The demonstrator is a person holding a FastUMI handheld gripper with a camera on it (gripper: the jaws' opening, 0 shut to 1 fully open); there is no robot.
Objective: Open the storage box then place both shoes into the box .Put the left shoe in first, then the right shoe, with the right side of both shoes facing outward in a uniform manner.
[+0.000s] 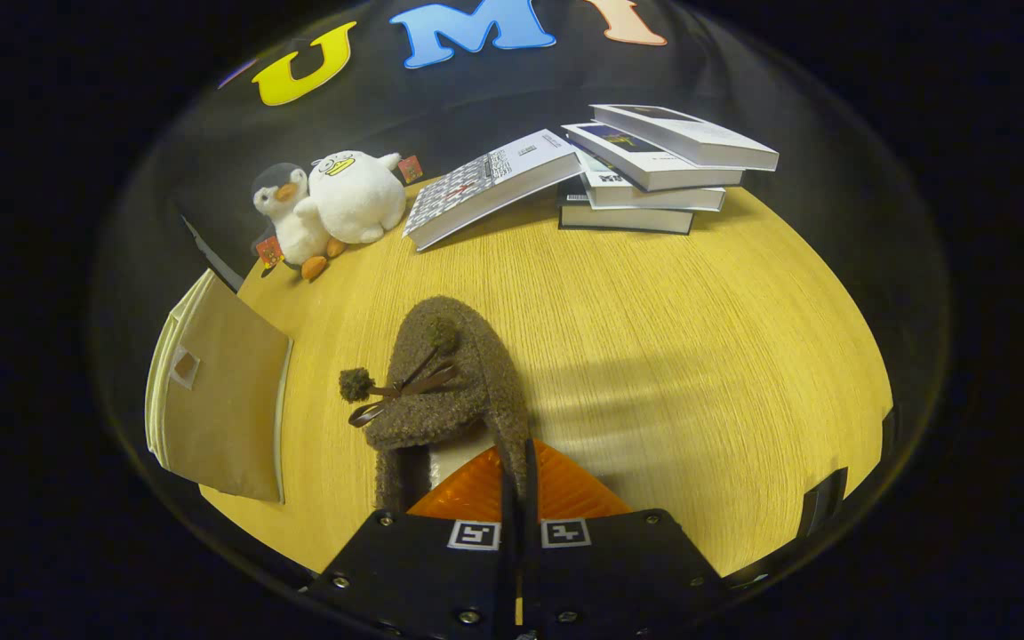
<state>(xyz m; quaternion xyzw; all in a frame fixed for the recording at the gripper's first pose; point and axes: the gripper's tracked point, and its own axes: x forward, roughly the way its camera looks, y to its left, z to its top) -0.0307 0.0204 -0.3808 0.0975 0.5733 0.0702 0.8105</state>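
The tool point(519, 480) is clamped on the collar wall of the brown fuzzy shoe point(450, 382), carrying it above the bench point(654, 311), presumably for controlled placement into the box.

table point(654, 356): pale wood grain | wall point(476, 98): black cloth | light: soft shadow bands across tabletop

The shoe point(450, 382) is of rough, fuzzy brown cloth. The table point(654, 356) looks like matt light wood with fine grain. The fingers point(476, 489) are ribbed orange plastic. Two toys point(334, 209) look soft, plush.
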